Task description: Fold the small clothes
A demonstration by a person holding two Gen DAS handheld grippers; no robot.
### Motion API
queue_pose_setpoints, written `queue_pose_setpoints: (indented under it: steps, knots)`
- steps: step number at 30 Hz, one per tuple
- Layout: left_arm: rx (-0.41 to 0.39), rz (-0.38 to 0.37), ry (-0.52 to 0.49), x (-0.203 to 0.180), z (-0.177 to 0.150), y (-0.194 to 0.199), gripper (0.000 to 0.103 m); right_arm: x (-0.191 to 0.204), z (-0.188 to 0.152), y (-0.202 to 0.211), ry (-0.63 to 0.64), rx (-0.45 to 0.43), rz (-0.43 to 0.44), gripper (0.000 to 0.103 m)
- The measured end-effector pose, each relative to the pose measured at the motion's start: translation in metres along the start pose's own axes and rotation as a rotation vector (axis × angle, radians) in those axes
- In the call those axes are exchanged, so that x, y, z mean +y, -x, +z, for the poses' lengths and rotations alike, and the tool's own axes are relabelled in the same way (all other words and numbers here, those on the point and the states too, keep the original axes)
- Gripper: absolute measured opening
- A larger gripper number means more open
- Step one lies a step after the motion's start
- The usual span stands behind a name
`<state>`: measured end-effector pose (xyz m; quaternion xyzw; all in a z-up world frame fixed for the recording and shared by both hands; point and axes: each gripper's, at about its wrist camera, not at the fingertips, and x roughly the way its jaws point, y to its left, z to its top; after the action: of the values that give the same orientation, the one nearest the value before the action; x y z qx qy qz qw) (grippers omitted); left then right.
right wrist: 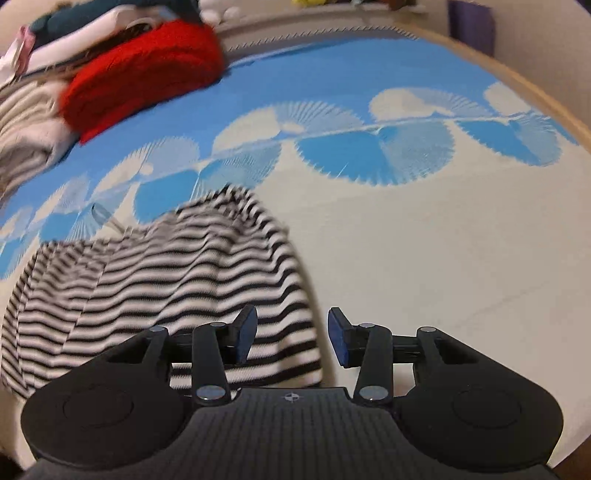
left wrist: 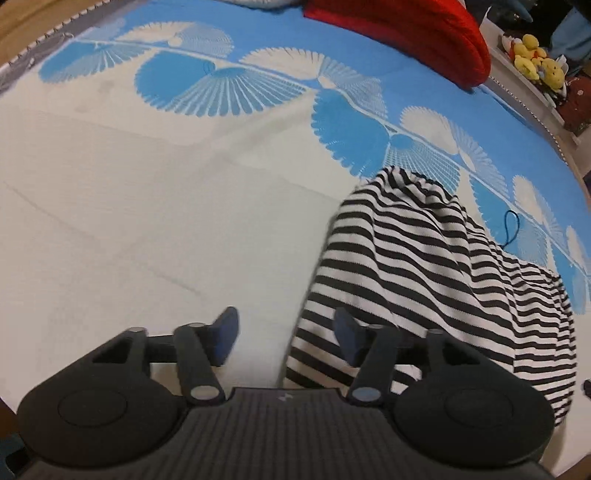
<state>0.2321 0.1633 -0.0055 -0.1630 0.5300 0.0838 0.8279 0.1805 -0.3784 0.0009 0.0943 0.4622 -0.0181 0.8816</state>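
Observation:
A black-and-white striped garment [left wrist: 424,280] lies rumpled on the bed cover, at the right in the left wrist view and at the lower left in the right wrist view [right wrist: 159,280]. My left gripper [left wrist: 286,334] is open and empty; its right finger sits over the garment's left edge, its left finger over bare cover. My right gripper [right wrist: 291,334] is open and empty; its left finger is over the garment's right edge, its right finger over bare cover. The right wrist view is motion-blurred.
The bed cover [left wrist: 147,206] is cream with blue fan patterns. A red folded garment [left wrist: 413,33] lies at the far side, also in the right wrist view [right wrist: 144,74], beside a pile of other clothes [right wrist: 33,122]. Yellow plush toys [left wrist: 535,59] sit on a shelf beyond the bed edge.

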Motion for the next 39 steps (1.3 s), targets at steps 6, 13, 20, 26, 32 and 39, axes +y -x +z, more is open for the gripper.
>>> queue_pose_setpoints:
  steps: [6, 13, 20, 26, 32, 39]
  knots:
    - [0.119, -0.019, -0.007, -0.003, 0.001, -0.029, 0.077, 0.010, -0.006, -0.017, 0.058, 0.097, 0.006, 0.054]
    - [0.193, -0.068, -0.062, -0.010, 0.000, -0.048, 0.018, 0.013, -0.011, -0.036, 0.076, 0.173, -0.008, 0.052]
    - [0.065, -0.082, -0.051, -0.006, 0.005, -0.023, 0.000, 0.009, -0.002, -0.017, 0.047, 0.074, 0.061, 0.004]
    - [0.154, 0.088, -0.120, -0.010, -0.005, -0.038, 0.000, 0.001, -0.009, -0.032, 0.052, 0.158, -0.061, 0.004]
    - [0.136, 0.151, -0.152, -0.013, -0.007, -0.036, 0.008, 0.015, -0.013, -0.036, 0.135, 0.164, -0.111, 0.005]
    - [-0.078, 0.009, -0.192, -0.025, -0.003, 0.006, 0.035, 0.019, -0.010, -0.008, 0.178, -0.018, -0.196, 0.040]
